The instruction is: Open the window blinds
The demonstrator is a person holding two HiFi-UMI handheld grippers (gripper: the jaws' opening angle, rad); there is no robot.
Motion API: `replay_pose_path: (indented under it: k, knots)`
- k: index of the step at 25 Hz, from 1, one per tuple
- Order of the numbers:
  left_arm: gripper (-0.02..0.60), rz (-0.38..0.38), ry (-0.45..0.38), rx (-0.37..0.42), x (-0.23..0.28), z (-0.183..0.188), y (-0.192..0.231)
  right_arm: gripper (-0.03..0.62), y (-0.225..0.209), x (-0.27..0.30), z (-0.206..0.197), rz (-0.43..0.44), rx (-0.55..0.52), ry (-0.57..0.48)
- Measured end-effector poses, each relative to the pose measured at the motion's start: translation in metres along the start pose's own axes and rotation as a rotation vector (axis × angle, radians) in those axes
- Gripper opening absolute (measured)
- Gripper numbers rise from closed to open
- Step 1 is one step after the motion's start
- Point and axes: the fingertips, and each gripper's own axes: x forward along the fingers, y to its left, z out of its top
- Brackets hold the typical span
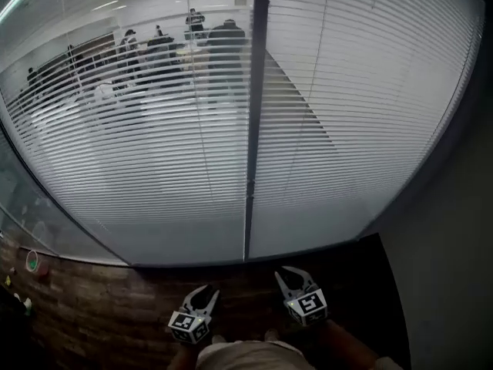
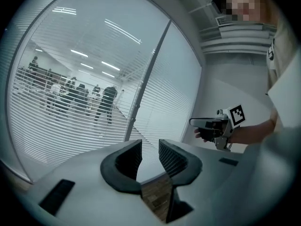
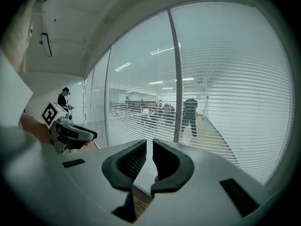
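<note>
Head view | blinds (image 1: 115, 168) lowered, mullion (image 1: 252, 129) between | left gripper (image 1: 208, 292), right gripper (image 1: 293, 273): fingers (image 2: 171, 158) apart, short of blinds

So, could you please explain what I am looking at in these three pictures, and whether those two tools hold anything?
A person holds a two-jaw gripper in each hand: the left gripper and the right gripper. The head view looks down from the person's head; each gripper view looks along one gripper's own jaws. Both face lowered blinds, with people visible through the slats. Both pairs of jaws stand slightly apart with nothing between them.
</note>
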Motion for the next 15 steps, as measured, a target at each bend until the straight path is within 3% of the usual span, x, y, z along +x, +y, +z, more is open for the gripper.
replay_pose_path:
  k: [3, 6, 11, 15]
  knots:
    - [0.110, -0.025, -0.013, 0.053, -0.013, 0.021, -0.017, 0.035, 0.008, -0.008, 0.032, 0.028, -0.081, 0.011]
    - [0.110, -0.025, -0.025, 0.036, -0.020, 0.052, -0.029, 0.035, 0.003, -0.016, 0.059, 0.059, -0.138, 0.054]
    - [0.110, -0.036, -0.038, 0.057, -0.028, 0.085, -0.060, 0.035, -0.009, -0.038, 0.093, 0.087, -0.163, 0.045]
    - [0.110, -0.045, -0.019, 0.069, -0.010, 0.088, -0.058, 0.035, -0.008, -0.027, 0.094, 0.122, -0.159, 0.063]
